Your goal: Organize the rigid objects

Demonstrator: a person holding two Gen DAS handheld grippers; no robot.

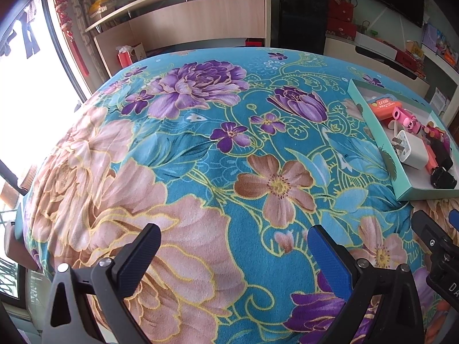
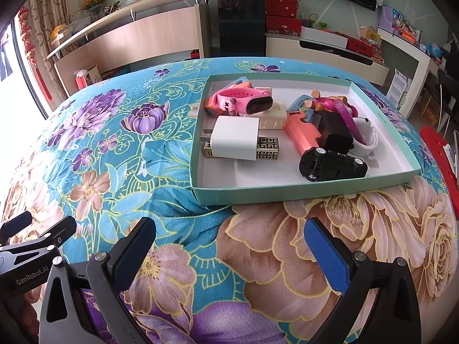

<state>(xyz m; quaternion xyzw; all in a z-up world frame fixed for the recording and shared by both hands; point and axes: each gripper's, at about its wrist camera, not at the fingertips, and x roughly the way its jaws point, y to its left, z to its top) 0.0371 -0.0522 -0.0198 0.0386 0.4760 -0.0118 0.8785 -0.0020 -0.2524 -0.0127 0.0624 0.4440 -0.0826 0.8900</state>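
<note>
Two grippers hover empty over the floral tablecloth [image 2: 114,154], the left gripper [image 1: 232,253] and right gripper [image 2: 229,246] each with jaws spread wide. Every loose item in view, among them a white charger [image 2: 236,137], a pink watch [image 2: 243,101] and a black toy car [image 2: 334,164], lies heaped in the shallow green box [image 2: 301,193] just ahead of the right gripper. Gathering looks finished; any next move would call for reaching into the box to straighten the pile.

Black plastic frames on left gripper [image 1: 233,246] and right gripper [image 2: 229,239], with triangular cut-outs and silver screws at the pivots. Blue ribbed fingertips [image 2: 324,252]. White "GenRobot.AI" lettering along one side.
</note>
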